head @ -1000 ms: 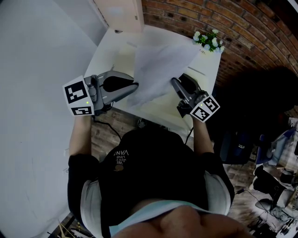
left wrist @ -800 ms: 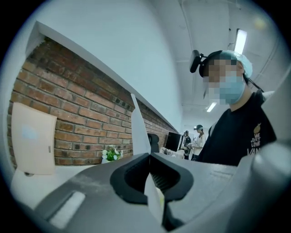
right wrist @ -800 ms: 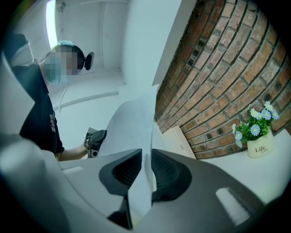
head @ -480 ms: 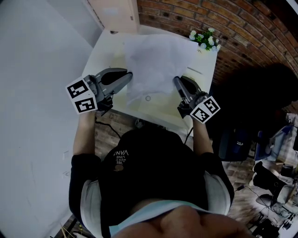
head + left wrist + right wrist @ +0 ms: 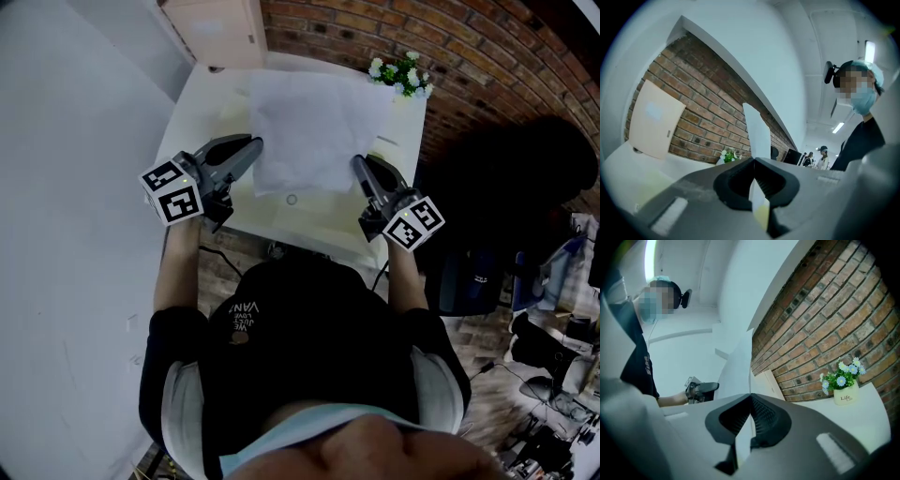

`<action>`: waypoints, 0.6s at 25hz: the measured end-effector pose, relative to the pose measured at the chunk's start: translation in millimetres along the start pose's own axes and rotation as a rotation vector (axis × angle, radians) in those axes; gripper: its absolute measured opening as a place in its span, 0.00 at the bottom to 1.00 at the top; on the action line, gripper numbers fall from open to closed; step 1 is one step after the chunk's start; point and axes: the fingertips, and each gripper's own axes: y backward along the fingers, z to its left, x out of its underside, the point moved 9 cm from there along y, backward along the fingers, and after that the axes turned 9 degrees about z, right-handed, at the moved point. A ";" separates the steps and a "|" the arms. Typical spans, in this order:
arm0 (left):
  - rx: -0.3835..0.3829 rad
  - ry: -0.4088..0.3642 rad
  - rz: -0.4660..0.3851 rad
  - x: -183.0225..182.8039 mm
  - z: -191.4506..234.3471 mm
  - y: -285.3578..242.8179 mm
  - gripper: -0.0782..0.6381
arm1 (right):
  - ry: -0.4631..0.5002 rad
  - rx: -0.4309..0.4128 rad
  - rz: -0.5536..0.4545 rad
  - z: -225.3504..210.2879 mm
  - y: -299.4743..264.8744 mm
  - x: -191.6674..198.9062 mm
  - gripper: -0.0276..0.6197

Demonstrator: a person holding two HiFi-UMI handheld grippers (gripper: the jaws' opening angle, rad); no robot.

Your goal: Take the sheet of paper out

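The thin white sheet of paper [image 5: 314, 131] is spread just above the white table [image 5: 202, 103] — left edge pinched in the left gripper [image 5: 255, 146], right edge clamped in the right gripper [image 5: 358, 165] — near a small pot of flowers [image 5: 399, 72].

The sheet of paper [image 5: 314, 131] stretched between both pairs of jaws hides much of the table [image 5: 202, 108] beneath it.

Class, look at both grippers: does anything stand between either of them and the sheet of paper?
Nothing visible does. The left gripper and the right gripper each have their jaws closed on the sheet of paper, one at each side edge, above the table.
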 end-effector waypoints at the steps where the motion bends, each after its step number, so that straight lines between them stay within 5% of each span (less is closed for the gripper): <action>1: 0.003 0.000 0.003 0.8 2.1 -2.9 0.11 | -0.005 0.014 0.001 -0.5 2.2 0.2 0.05; 15: -0.018 0.049 0.037 15.0 14.9 -42.6 0.11 | -0.030 0.170 0.030 2.7 35.5 7.2 0.05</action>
